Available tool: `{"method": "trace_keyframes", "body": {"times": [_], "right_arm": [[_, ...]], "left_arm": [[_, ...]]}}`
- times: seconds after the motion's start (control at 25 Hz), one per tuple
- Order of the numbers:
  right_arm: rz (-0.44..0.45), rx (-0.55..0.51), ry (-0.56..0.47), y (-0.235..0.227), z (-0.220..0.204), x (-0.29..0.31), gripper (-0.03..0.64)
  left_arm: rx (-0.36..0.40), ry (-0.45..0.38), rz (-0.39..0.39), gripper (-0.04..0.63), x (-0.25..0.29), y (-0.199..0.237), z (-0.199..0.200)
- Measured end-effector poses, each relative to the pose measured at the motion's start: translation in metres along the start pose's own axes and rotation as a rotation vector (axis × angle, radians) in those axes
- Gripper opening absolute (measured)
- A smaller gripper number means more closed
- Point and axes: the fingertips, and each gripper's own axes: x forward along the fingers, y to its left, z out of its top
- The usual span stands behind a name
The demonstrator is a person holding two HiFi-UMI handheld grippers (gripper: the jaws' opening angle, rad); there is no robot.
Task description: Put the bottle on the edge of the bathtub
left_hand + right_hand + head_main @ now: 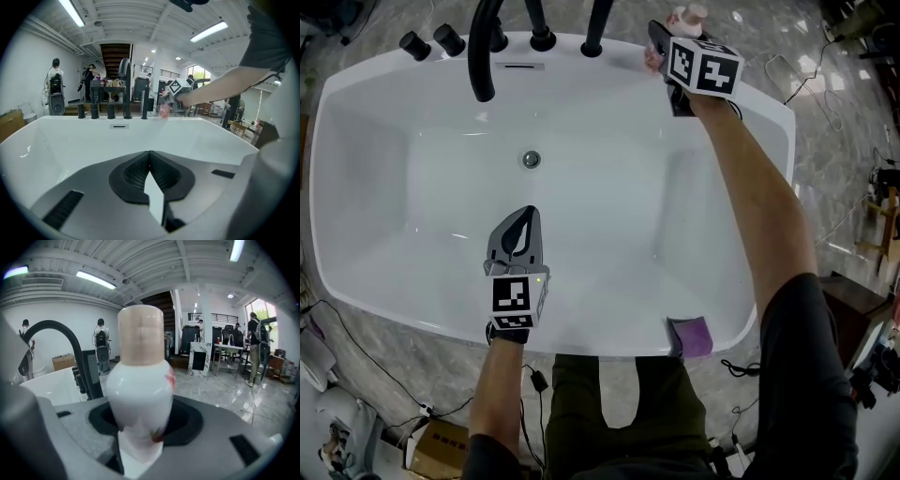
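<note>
1. Bathtub: The white bathtub stood on a grey marbled floor. A black faucet spout arched over the basin from the far edge. Black knobs stood in a row at the far left corner, and the drain lay in the basin floor toward the far end.

2. Right hand-held gripper: The person's arm reached across the basin, placing this unit at the far edge near the far right corner. Its jaws stood wide and were clamped on the bottle, with the black pads against both sides of the body.

3. Bottle: It was upright, with a rounded white body bearing red markings and a pale beige cap. It sat at the far edge of the bathtub, just right of the faucet fittings. Whether its base touched the rim could not be determined.

4. Left hand-held gripper: This unit was held over the basin, toward the near edge and well apart from the bottle. Its jaw tips were together with nothing between them, and it pointed toward the far edge.

5. Other items: A purple pad lay on the near edge, toward the near right corner.
</note>
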Motion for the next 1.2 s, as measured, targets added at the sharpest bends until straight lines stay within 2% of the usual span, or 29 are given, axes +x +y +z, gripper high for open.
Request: {"method": "trace_keyframes", "body": {"times": [0.24,0.44,0.76,1.2], "right_arm": [[0.004,-0.016,-0.017,0.001,0.001,0.001,0.219],[0.016,-0.086,0.002,0.004,-0.004,-0.002,0.232],[0.024,-0.056,-0.047,0.002,-0.011,-0.033,0.240],[0.055,-0.064,-0.035,0.014,-0.012,-0.113,0.239]], "left_arm": [[0.001,0.001,-0.008,0.002,0.004,-0.006,0.001],[0.003,0.002,-0.007,0.002,0.003,-0.007,0.003],[0.008,0.000,-0.002,0.002,-0.001,-0.010,0.008],[0.044,-0.042,-0.004,0.002,-0.022,-0.033,0.064]]}}
